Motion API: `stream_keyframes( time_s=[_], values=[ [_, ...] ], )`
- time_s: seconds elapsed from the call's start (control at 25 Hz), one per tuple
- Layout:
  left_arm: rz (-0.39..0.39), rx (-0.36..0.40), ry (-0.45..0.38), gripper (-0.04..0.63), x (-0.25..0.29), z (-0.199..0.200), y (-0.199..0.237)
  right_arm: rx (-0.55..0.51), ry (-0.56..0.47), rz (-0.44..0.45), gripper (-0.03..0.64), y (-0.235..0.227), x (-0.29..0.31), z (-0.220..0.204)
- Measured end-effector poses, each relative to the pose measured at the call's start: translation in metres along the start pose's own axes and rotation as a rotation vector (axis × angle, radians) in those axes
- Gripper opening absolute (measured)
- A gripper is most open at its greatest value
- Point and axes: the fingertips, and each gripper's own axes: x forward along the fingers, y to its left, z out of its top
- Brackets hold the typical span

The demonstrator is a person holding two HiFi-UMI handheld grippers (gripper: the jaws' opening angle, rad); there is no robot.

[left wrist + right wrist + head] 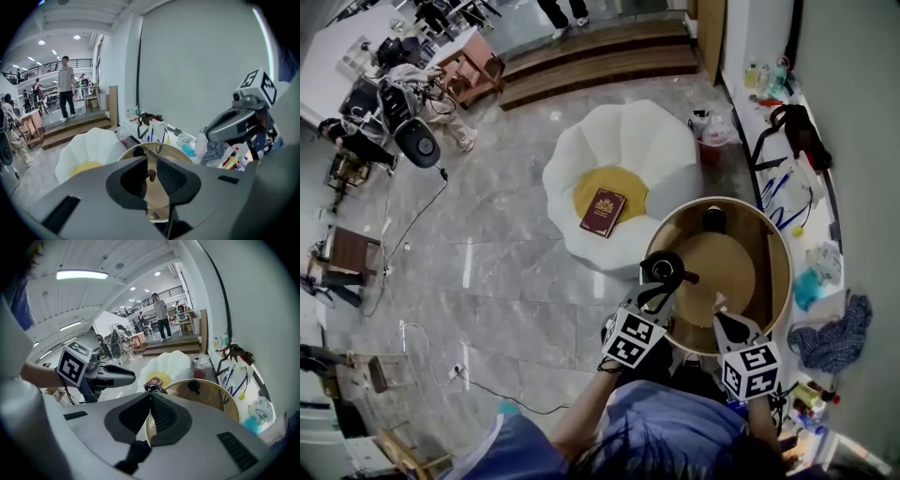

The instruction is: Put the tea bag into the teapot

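Now left tongs [151,161] slightly parted, right tongs [150,394] clenched empty over round table [727,262]; white petal seat [656,141] with book [603,213] beside

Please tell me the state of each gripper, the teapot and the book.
Left gripper: jaws slightly apart.
Right gripper: jaws shut together, nothing seen between.
Small black teapot: upright at the round wooden table's rim.
Dark red book: closed, flat on the white flower-shaped seat.
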Motion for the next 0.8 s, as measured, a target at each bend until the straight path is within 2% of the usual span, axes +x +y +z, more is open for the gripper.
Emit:
stream_keyframes(
  time_s=[0.2,0.4,0.8],
  values=[
    [0.046,-0.034,-0.061,0.057,-0.028,0.007,-0.035,-0.047,-0.013,0.036,0.018,0.001,-0.024,-0.015],
    [0.099,-0.050,-0.082,0.052,-0.051,0.004,-0.069,-0.108,-0.031,0.077,0.018,0.008,-0.047,-0.022],
    [0.223,-0.117,-0.091,0.044,-0.109,-0.036,-0.107,-0.175,-0.060,0.150,0.018,0.029,-0.070,-0.039]
  ],
)
